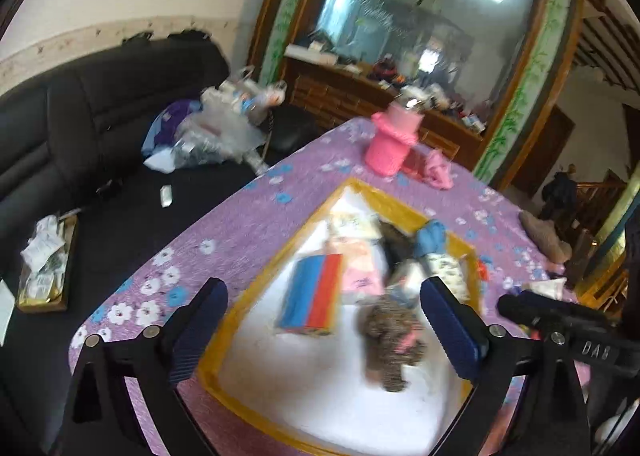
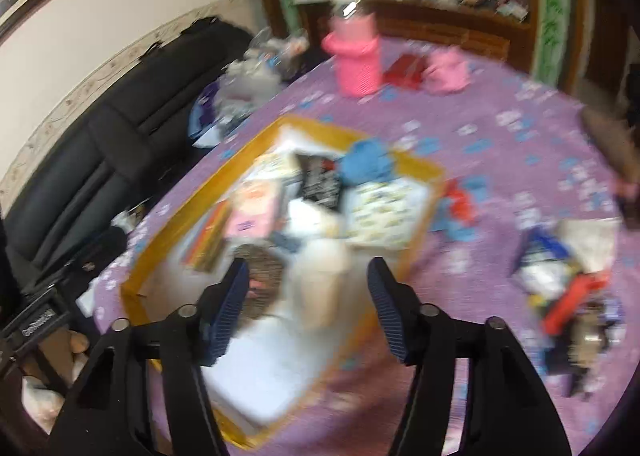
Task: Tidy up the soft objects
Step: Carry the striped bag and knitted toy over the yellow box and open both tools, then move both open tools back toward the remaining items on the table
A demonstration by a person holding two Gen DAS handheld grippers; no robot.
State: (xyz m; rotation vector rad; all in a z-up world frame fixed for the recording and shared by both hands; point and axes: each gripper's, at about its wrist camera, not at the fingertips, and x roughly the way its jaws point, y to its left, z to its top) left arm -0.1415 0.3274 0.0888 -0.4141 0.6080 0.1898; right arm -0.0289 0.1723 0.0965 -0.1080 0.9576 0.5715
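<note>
A white tray with a yellow rim [image 1: 240,296] [image 2: 420,168] lies on the purple flowered cloth and holds several soft things: a blue and red folded cloth [image 1: 312,296], a brown fuzzy toy [image 1: 392,340] [image 2: 264,268], a blue cloth [image 1: 432,236] [image 2: 368,164], a pink packet [image 2: 256,208] and a cream soft object [image 2: 320,280]. My left gripper [image 1: 324,336] is open above the tray, with the blue and red cloth and the brown toy between its fingers. My right gripper [image 2: 308,308] is open over the tray's near part, empty. Both views are blurred.
A pink knitted container [image 1: 392,144] [image 2: 358,60] and pink and red cloths [image 2: 444,72] stand at the table's far side. A pile of mixed items [image 2: 568,276] lies right of the tray. A black sofa [image 1: 100,104] with bags is on the left.
</note>
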